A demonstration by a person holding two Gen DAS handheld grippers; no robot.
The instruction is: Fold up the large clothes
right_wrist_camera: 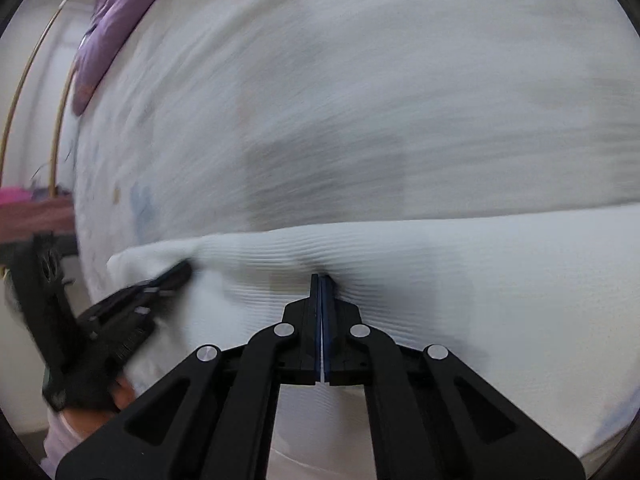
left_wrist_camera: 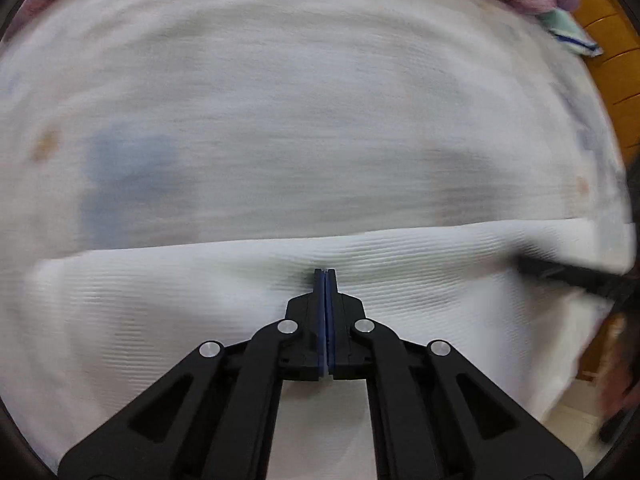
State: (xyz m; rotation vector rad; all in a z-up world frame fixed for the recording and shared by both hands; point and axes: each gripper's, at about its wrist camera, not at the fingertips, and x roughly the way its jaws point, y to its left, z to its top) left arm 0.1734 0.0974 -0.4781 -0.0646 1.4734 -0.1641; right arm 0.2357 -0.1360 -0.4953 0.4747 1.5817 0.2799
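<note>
Now both the left tongs (left_wrist_camera: pixel 325 271) and right tongs (right_wrist_camera: pixel 321 277) pinch shut on the white cloth's (left_wrist_camera: pixel 200 300) near edge.

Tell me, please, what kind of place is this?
Probably a bedroom at home. A wide white printed sheet covers what looks like a bed, a crumpled purple fabric lies at its far edge, and an orange-brown wooden floor shows beside it.

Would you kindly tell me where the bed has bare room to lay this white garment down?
The broad printed bedsheet beyond the white garment lies bare across its middle. It is crowded only at the far edge, where the purple bedding and a green folded cloth sit.
</note>
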